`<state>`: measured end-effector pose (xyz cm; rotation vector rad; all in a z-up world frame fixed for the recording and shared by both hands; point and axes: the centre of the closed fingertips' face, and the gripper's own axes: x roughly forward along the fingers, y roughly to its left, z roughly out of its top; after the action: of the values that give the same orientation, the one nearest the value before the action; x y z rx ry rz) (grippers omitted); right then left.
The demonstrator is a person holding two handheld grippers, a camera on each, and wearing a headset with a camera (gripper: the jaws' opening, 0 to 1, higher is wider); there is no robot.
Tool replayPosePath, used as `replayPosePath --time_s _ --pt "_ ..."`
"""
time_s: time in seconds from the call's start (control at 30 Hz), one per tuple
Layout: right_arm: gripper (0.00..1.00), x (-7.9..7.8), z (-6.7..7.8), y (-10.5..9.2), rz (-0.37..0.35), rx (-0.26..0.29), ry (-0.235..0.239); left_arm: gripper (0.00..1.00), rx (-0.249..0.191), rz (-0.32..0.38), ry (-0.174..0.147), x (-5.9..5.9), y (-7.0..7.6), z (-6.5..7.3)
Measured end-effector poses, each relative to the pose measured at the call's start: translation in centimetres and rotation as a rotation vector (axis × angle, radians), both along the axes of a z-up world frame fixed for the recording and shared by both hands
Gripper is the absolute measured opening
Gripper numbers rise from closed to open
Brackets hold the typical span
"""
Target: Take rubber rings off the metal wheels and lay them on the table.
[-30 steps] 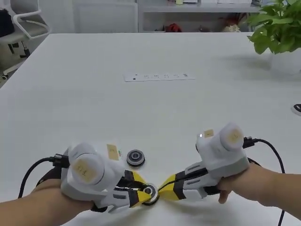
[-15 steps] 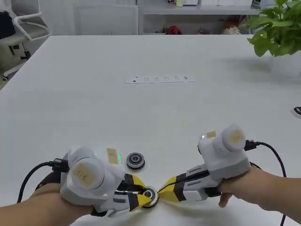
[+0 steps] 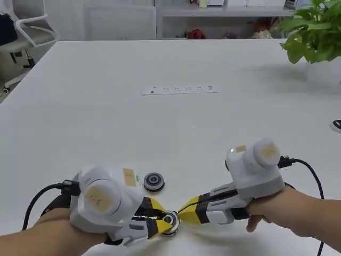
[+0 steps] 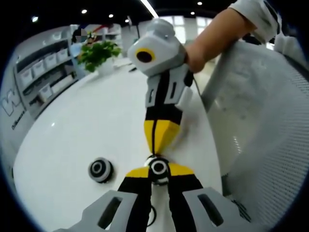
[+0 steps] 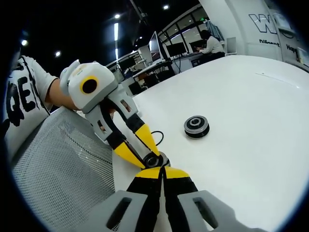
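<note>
Near the front edge of the white table (image 3: 96, 106), the left gripper (image 3: 161, 222) is clamped on a small metal wheel (image 3: 170, 218). In the left gripper view its two yellow-tipped jaws press the wheel's opposite sides, with the silver hub facing the camera and the wheel held just above the tabletop. The right gripper (image 3: 182, 212) comes in from the other side. Its jaws are drawn tight together, and their yellow point touches the edge of the held wheel. Whether any rubber is nipped between them cannot be made out. A second wheel (image 3: 153, 181), with a dark rubber ring around its shiny centre, lies flat on the table just behind the left gripper, apart from both tools. A white power strip (image 3: 181, 88) lies mid-table, and a potted plant (image 3: 313, 29) stands at the far right corner.
</note>
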<state>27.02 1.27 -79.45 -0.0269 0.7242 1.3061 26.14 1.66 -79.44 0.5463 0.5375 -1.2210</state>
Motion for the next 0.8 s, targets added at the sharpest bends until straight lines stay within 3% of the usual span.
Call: replayPosePath --time_s 0.8 --pt "0.00 -0.69 0.43 0.78 0.040 0.011 -0.004 0.11 0.012 0.008 0.002 0.16 0.02 -0.13"
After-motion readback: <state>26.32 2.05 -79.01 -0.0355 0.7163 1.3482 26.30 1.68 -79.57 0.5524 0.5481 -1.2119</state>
